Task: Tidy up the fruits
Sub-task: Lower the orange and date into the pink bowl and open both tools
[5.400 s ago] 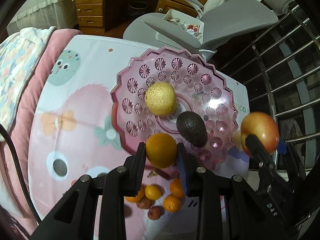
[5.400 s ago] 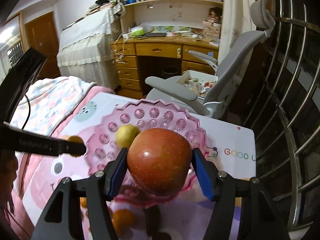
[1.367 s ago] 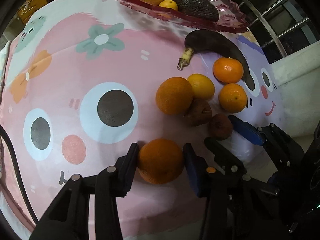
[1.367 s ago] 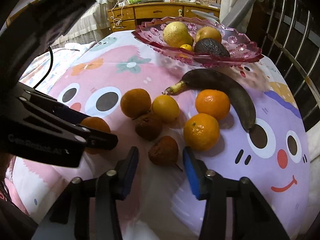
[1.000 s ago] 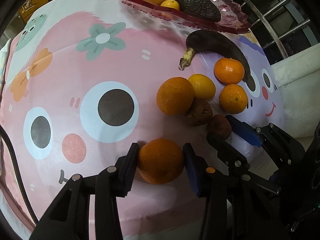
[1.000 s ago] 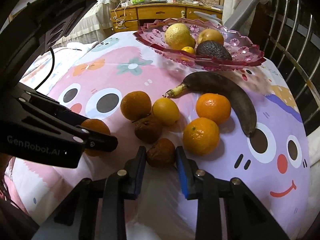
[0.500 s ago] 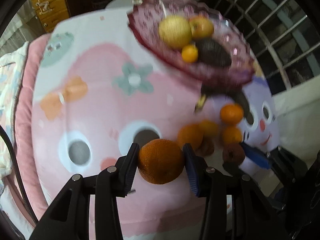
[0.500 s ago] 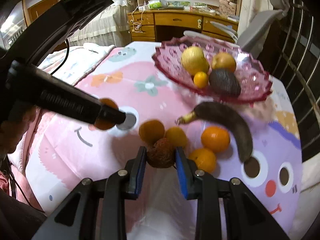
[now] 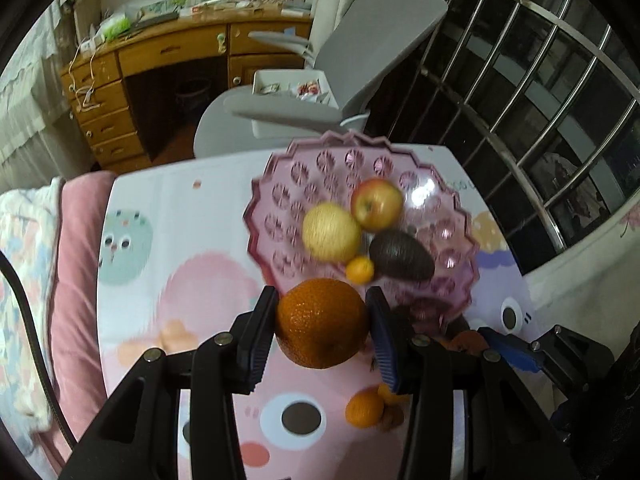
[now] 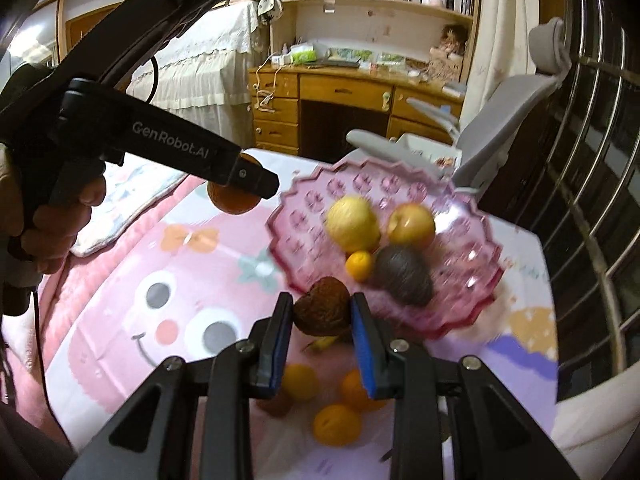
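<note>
1. A large orange [image 9: 322,322] is clamped between the fingers of the left gripper [image 9: 323,330] and is held off the tabletop [image 9: 168,216], in front of the near rim of the pink glass dish [image 9: 280,204]
2. A brown, wrinkled fruit [image 10: 323,306] is pinched between the narrowly set fingers of the right gripper [image 10: 322,336] and is likewise raised, just before the dish's near edge
3. In the dish, a yellow pear [image 9: 331,232], a red-yellow apple [image 9: 377,203], a dark avocado [image 9: 401,256] and a small mandarin [image 9: 359,270] are seen lying close together
4. On the cartoon-printed cloth, below the grippers, several small oranges [image 10: 337,424] and another brown fruit [image 10: 276,404] are left in a loose cluster
5. In the right wrist view, a hand [image 10: 52,216] is seen at the far left, wrapped around the left gripper's handle
6. Beyond the tabletop, a grey chair [image 9: 332,92] and a wooden desk [image 9: 160,64] are visible; the fruit in the dish is blurred
</note>
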`<action>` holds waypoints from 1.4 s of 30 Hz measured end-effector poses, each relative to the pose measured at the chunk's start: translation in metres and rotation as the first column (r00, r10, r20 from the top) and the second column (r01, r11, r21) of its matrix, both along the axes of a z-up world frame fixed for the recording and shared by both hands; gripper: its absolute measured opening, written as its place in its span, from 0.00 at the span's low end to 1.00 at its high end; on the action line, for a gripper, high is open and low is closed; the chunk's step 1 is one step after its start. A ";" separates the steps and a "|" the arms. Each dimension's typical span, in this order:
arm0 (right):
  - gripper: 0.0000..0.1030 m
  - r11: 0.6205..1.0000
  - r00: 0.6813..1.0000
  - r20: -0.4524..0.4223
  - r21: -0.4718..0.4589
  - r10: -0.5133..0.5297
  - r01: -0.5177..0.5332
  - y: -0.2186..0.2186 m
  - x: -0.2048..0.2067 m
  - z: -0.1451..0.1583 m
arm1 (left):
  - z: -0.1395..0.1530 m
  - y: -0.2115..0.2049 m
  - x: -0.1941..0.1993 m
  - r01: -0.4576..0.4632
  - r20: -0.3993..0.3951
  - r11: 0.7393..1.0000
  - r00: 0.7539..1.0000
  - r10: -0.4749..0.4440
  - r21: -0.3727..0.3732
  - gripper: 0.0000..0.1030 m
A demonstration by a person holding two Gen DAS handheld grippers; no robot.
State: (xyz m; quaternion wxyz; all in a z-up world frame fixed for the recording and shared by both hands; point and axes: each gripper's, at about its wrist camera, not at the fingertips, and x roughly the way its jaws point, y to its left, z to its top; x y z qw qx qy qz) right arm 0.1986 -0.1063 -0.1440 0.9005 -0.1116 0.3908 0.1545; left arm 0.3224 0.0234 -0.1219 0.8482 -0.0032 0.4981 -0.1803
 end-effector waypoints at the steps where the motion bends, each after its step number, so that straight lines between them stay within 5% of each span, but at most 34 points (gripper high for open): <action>1: 0.29 1.000 1.000 0.008 -0.001 -0.004 0.004 -0.002 0.003 0.002 | 0.001 -0.003 0.004 0.006 0.005 1.000 1.000 -0.006 -0.002 0.42; 8: 0.29 0.998 0.998 0.033 -0.003 -0.061 0.061 -0.014 0.028 0.003 | -0.016 -0.024 0.011 0.051 -0.028 0.999 0.998 -0.051 0.001 0.42; 22: 0.30 0.985 0.984 -0.062 0.030 -0.168 0.170 -0.028 0.046 -0.026 | -0.043 -0.045 0.018 0.067 -0.064 0.998 0.996 -0.067 -0.008 0.47; 24: 0.34 0.981 0.980 -0.078 0.041 -0.184 0.188 -0.031 0.048 -0.027 | -0.041 -0.044 0.017 0.069 -0.052 0.997 0.996 -0.070 -0.020 0.54; 26: 0.53 0.977 0.976 -0.087 0.052 -0.202 0.207 -0.034 0.049 -0.027 | -0.037 -0.044 0.014 0.073 -0.034 0.997 0.997 -0.074 -0.019 0.59; 27: 0.55 0.973 0.973 -0.088 0.063 -0.214 0.220 -0.036 0.049 -0.027 | -0.036 -0.045 0.014 0.071 -0.032 0.997 0.997 -0.072 -0.017 0.60; 42: 0.56 0.950 0.956 -0.091 0.122 -0.277 0.287 -0.053 0.021 -0.015 | -0.022 -0.025 -0.020 0.026 -0.043 0.998 0.999 -0.028 -0.050 0.61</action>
